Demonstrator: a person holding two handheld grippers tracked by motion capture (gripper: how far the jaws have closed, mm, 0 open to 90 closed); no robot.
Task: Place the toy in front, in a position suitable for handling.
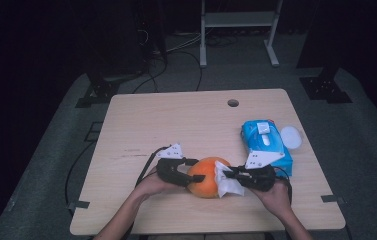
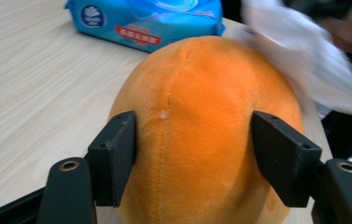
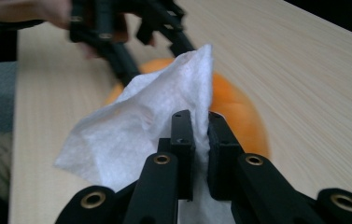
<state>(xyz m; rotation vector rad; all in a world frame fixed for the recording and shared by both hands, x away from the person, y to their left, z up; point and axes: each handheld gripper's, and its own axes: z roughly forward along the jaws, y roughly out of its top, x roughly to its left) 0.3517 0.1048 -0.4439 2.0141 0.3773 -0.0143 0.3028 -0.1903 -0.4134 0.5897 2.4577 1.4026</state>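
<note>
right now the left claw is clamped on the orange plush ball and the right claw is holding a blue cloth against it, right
Not quite: the cloth is white, not blue. The right gripper view shows the right claw shut on a white wipe laid against the orange plush ball, which the left claw does clamp.

Your white tissue (image 2: pixel 304 60) is looking blurred in the left gripper view, and the orange plush ball (image 2: pixel 201 140) is being cut off by the bottom edge.

The blue plastic wet-wipe pack (image 2: pixel 145 21) carries a round white logo and a red banner with white characters, all too blurred to read.
</note>
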